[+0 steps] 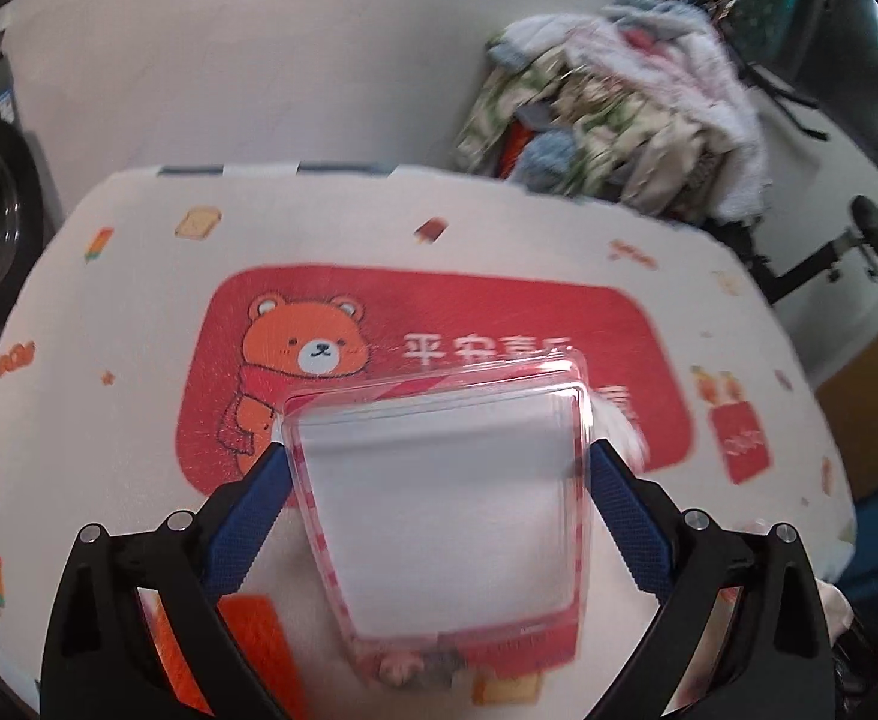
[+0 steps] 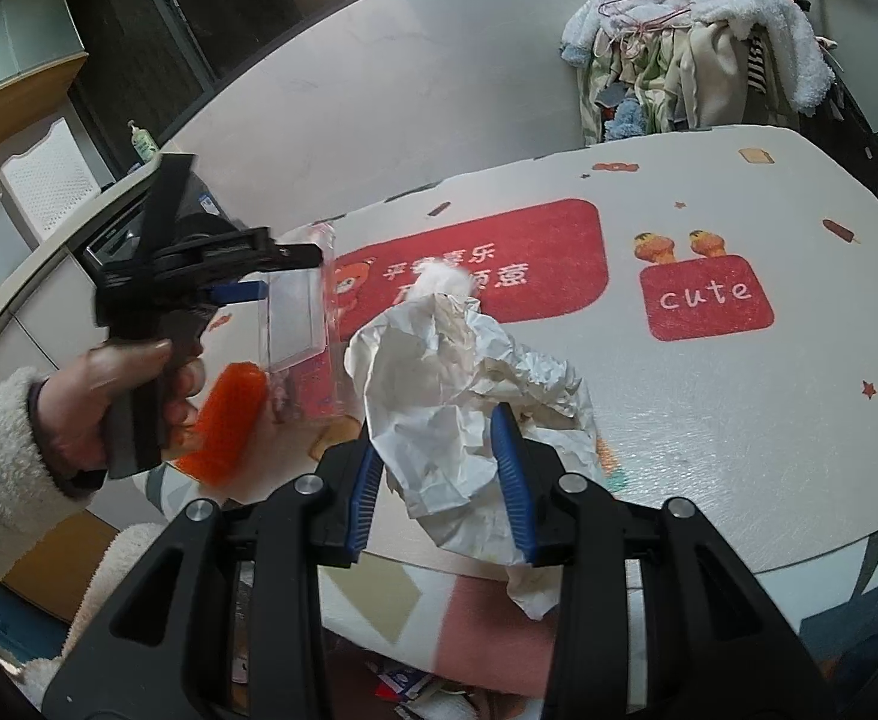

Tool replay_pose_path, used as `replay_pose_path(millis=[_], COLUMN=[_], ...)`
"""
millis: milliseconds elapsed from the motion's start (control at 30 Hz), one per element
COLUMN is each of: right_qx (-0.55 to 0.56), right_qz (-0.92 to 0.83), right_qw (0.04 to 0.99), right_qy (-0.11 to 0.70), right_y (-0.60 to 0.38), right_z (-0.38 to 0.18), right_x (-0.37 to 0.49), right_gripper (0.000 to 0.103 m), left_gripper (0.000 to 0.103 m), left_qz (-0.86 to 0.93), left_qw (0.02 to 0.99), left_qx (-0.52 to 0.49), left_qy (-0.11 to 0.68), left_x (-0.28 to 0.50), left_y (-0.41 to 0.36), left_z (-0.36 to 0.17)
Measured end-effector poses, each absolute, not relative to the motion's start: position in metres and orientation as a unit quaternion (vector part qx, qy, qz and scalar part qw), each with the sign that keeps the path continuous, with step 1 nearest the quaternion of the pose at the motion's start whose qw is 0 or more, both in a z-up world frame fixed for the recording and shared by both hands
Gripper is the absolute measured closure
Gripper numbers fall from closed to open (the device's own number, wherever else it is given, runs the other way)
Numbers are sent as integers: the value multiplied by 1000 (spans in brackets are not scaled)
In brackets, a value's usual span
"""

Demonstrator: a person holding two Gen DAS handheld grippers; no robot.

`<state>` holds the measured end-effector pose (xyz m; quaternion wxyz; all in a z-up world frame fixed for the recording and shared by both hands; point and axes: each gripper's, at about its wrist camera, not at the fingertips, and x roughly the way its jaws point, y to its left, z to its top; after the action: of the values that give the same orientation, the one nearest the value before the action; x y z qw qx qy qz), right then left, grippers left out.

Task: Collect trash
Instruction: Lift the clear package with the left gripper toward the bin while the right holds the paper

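My right gripper [image 2: 442, 480] is nearly closed on one crumpled paper [image 2: 469, 396], pinched between its blue pads just above the near edge of the table [image 2: 769, 450], while my left gripper [image 1: 439, 480], jaws wide, clamps one clear plastic box [image 1: 445, 498] by its two sides, lifted over the table's red bear mat [image 1: 499, 312]. Beside the paper, my left hand [image 2: 115, 408] holds that gripper over one orange object [image 2: 226, 420], too blurred to name. One white tissue wad [image 2: 439, 279] lies on the mat behind the paper, and one clothes pile [image 2: 709, 42] rises beyond the table.
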<state>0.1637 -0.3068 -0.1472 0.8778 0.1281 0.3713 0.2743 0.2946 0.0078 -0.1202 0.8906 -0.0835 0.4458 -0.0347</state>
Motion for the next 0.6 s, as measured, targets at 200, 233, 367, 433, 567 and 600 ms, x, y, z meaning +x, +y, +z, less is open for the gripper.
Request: replay_pose_path(millis=[200,233,367,433,567,600], right_qx=[115,112,112,111,106,104], right_qz=[286,287,293,296,309,314], right_qw=[879,880,879,878,870,867], right_qy=[362,362,359,360,369,374], right_y=[-296,-294,-290,-288,-282,-280], right_z=[-129,-127,-119,-115,-115,-116], right_x=[141,137,115,102,74,66], right_gripper=[65,65,65,65,65,65], left_gripper=[11,11,11,11,11,11], left_qz=[-79,-85,-110,-123,-152,-156], left_qw=[903,904,903,902,901,902], left_qx=[-80,-81,-82,-85,-74,-69], left_qy=[415,412,406,406,399,398], left_x=[237,228,187,169,120,110], left_y=[4,3,3,4,6,6], left_z=[-86,-83,-78,-77,-78,-79])
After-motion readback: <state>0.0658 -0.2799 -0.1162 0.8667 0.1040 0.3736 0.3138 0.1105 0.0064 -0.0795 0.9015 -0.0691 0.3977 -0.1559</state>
